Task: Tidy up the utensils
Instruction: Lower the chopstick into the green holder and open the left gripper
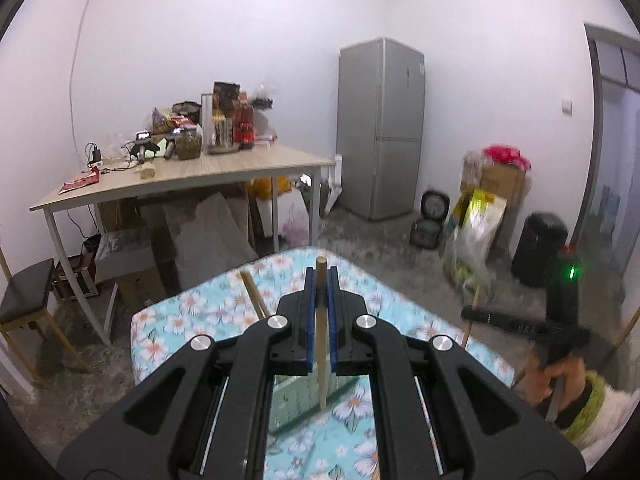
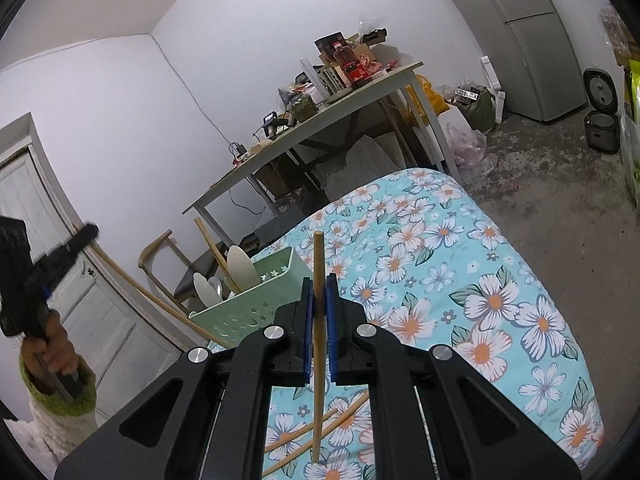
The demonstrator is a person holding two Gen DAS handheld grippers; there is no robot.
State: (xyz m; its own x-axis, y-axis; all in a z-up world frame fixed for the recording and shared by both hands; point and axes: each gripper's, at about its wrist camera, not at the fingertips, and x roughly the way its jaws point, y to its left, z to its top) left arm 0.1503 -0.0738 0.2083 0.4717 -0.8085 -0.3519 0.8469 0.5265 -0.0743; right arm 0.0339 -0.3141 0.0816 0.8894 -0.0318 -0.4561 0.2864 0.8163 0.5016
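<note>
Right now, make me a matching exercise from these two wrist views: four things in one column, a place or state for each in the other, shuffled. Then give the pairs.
Things
1. left gripper
2. green basket
3. loose chopsticks
4. fridge

Places or states
A. lying flat on the flowered cloth
B. standing against the far wall
C. shut on a single chopstick
D. holding pale spoons, upright

Pairs: 1-C, 2-D, 3-A, 4-B
</note>
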